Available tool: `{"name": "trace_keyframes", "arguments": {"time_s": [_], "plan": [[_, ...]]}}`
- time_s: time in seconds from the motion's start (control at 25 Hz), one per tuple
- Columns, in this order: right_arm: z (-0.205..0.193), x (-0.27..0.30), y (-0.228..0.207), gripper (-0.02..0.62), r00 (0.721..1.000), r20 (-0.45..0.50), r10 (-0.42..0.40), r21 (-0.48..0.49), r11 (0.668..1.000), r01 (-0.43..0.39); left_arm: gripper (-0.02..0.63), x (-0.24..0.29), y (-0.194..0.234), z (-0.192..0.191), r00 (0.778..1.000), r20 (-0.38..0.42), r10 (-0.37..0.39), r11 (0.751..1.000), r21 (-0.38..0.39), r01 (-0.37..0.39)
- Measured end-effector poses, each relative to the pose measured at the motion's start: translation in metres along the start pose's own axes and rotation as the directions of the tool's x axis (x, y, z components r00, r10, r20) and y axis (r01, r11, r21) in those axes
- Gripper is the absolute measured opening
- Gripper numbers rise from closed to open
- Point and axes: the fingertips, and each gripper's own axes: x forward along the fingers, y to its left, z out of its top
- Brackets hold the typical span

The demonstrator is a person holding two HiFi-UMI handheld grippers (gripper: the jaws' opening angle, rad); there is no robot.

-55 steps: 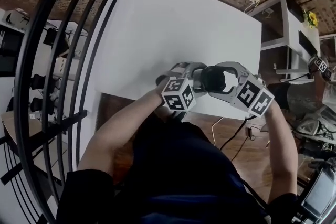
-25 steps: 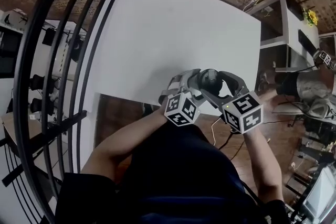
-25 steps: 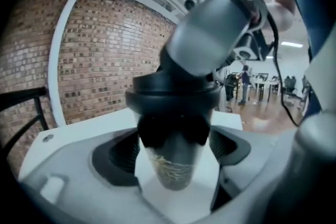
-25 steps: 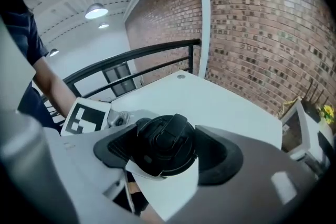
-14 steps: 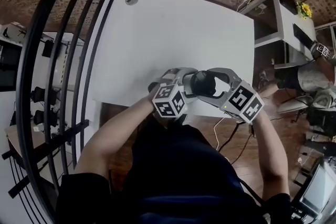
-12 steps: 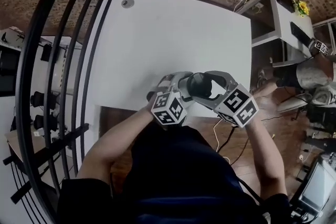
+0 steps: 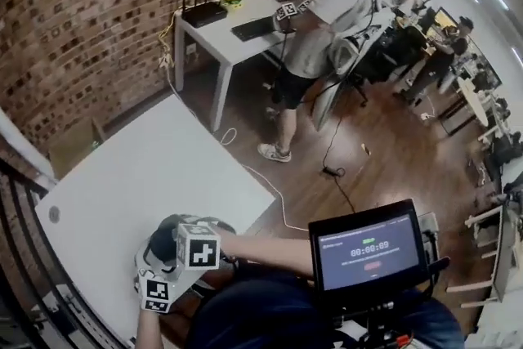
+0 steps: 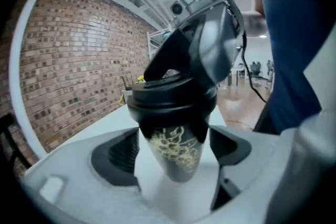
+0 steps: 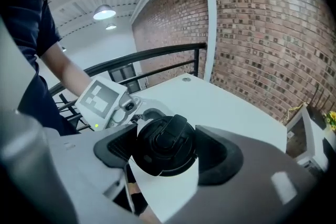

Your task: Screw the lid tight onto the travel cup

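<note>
A dark travel cup [image 8: 176,149] with a gold pattern stands upright between my left gripper's [image 8: 173,157] jaws, which are shut on its body. Its black lid [image 9: 167,144] sits on top, and my right gripper [image 9: 165,150] is shut on that lid from above. In the head view both grippers meet at the white table's [image 7: 147,167] near edge: the right gripper [image 7: 176,239] with its marker cube uppermost, the left gripper [image 7: 154,270] just below it, and the cup [image 7: 163,242] as a dark shape between them. The right gripper's body [image 8: 210,34] looms over the lid.
A black railing [image 9: 152,55] runs along the table's far side, with a brick wall behind. A person [image 7: 327,12] stands at a second white table [image 7: 221,33] bearing a router and flowers. A screen [image 7: 368,245] hangs near my right arm. A cable [image 7: 278,192] lies on the wooden floor.
The head view has swung from straight down on the table to out over the room. Both grippers stay together on the cup; the right gripper's cube has turned.
</note>
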Motion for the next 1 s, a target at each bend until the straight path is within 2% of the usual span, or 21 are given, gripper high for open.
{"name": "trace_keyframes", "arguments": {"time_s": [0.12,0.2,0.32,0.44,0.52,0.6,0.8,1.0], "plan": [[0.000,-0.011,-0.001,0.350,0.999,-0.002,0.051,-0.074,0.996,-0.051,0.424,0.013,-0.003,0.004,0.991,-0.054,-0.118,0.992,0.046,0.121],[0.006,-0.015,-0.003,0.350,0.998,-0.013,0.058,-0.093,0.994,-0.059,0.421,0.016,0.000,0.012,0.990,-0.059,-0.129,0.990,0.051,0.132],[0.015,-0.028,-0.009,0.350,1.000,-0.014,0.018,-0.036,0.999,-0.019,0.405,0.015,0.004,0.025,0.996,-0.037,-0.081,0.997,0.009,0.081],[0.014,-0.035,-0.009,0.350,0.999,0.006,-0.051,0.044,0.998,0.051,0.405,0.014,0.004,0.031,0.998,-0.021,0.055,0.997,-0.056,-0.056],[0.014,-0.032,-0.009,0.350,0.994,0.015,-0.111,0.092,0.990,0.110,0.405,0.013,0.008,0.028,0.986,-0.016,0.168,0.981,-0.099,-0.169],[0.017,-0.028,-0.011,0.350,0.988,0.018,-0.151,0.131,0.980,0.147,0.405,0.011,0.015,0.030,0.971,-0.019,0.237,0.963,-0.126,-0.237],[0.016,-0.042,-0.012,0.350,0.990,0.022,-0.143,0.147,0.980,0.138,0.407,0.015,0.011,0.055,0.970,-0.031,0.240,0.961,-0.131,-0.242],[-0.001,-0.041,-0.004,0.348,0.987,0.009,-0.163,0.182,0.970,0.159,0.407,0.020,-0.005,0.044,0.970,-0.025,0.241,0.963,-0.117,-0.242]]}}
